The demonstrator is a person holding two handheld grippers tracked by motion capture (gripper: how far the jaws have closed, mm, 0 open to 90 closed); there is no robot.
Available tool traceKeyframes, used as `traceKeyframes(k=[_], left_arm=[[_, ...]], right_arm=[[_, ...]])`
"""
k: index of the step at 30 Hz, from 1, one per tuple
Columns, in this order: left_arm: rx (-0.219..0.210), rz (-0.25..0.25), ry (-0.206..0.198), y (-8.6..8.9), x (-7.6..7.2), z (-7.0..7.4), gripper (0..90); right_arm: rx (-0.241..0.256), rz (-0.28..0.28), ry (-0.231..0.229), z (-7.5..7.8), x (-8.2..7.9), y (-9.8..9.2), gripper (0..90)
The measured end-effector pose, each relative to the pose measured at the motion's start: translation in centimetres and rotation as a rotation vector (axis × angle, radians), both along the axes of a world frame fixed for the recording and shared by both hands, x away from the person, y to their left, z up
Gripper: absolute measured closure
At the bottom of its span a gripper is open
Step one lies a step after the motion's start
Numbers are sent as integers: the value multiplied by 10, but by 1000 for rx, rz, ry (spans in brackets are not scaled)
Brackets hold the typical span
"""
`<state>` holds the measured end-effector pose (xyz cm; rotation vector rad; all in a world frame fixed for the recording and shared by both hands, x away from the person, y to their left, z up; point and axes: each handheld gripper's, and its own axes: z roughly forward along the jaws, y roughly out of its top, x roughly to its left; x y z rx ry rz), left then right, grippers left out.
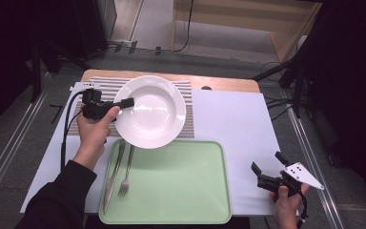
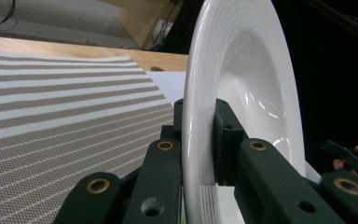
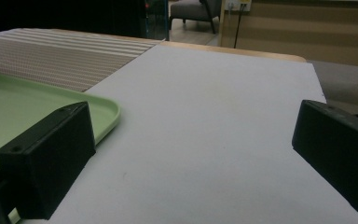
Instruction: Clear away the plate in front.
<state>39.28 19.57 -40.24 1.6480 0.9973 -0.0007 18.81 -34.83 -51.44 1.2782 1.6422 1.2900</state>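
The left hand-held gripper [image 1: 124,103] is clamped on the rim of the white plate [image 1: 150,111], holding it over the striped placemat [image 1: 186,107] and the far edge of the green tray [image 1: 181,186]; a knife [image 1: 113,174] and fork [image 1: 127,171] already lie in the tray's left side. The right hand-held gripper [image 1: 267,164] waits with jaws spread and empty over the tabletop [image 1: 238,124], right of the tray; I'd judge the plate is mid-carry, and if the tray is its goal, the next move calls for a level lowering clear of the cutlery.
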Motion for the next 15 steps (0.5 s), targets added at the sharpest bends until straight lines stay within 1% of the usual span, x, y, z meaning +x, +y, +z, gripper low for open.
traceKeyframes(k=[4,6,9,10,15], left_arm=[[-8,-13,15,-2,-8,-5,830],[-12,-17,15,-3,-13,-8,829],[-18,-38,20,-4,-19,-13,829],[-13,-47,23,-4,-21,-15,829],[-16,-74,33,-8,-33,-23,828]], right_arm=[[3,0,4,0,0,1,0],[0,0,1,0,0,0,0],[0,-1,1,0,0,0,0],[5,-1,6,0,0,1,0],[4,-2,6,0,0,1,0]])
